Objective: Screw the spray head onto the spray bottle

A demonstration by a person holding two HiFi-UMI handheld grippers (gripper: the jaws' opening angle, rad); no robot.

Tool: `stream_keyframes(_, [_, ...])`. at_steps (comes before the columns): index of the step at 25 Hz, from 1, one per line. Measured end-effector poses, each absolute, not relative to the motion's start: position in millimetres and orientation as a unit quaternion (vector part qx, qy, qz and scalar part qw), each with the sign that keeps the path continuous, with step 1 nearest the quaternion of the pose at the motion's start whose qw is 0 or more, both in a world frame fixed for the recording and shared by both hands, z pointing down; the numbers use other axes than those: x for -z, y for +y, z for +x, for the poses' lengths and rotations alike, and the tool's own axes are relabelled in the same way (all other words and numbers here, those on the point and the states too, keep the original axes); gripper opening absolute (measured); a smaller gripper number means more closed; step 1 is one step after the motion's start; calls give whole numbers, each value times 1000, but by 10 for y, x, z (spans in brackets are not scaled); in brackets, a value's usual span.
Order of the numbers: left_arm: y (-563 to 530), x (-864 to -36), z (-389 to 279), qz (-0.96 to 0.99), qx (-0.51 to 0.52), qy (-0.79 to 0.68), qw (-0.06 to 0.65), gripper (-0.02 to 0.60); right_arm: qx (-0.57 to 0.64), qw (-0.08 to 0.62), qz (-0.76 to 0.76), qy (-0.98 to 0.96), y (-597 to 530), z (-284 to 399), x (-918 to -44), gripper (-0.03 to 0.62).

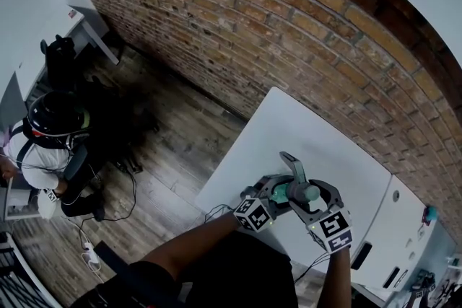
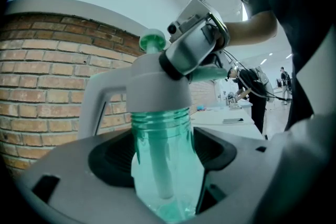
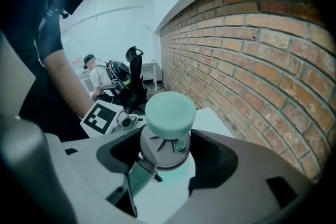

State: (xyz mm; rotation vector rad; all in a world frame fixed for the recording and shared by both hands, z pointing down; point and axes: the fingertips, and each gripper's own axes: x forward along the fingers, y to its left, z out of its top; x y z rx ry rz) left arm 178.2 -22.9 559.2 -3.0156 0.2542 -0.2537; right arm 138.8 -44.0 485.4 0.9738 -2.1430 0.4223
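Left gripper (image 1: 276,191) clamped on translucent green plastic spray bottle (image 2: 160,165) - grey plastic spray head (image 3: 167,140) with a mint-green top sits on its neck.
Right gripper (image 1: 317,200) jaws wide, not pressing - head stands between them, bottle just beneath.

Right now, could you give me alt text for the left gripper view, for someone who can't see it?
The left gripper clamps a see-through green spray bottle with a grey spray head on its threaded neck. The right gripper reaches the head's top; a brick wall stands behind.
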Motion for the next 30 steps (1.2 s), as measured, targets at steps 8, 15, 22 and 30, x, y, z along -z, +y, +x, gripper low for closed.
stream_keyframes(8, [-216,-5659,1799,-992,84,80,58,322,-149,373,320,-858,-487,1297,-4690,287])
stream_keyframes(15, [-206,-5616,1800,-992,79,77,54,322,-95,392,208,-891,-376,1277,-4800,287])
stream_keyframes(22, [-209,-5627,1784,-992,81,79,55,322,-95,342,181,-917,-353,1281,-4781,287])
stream_keyframes(30, [-218,-5630,1787,-992,81,82,55,324,-119,301,209,-923,-335,1417,-4801,282])
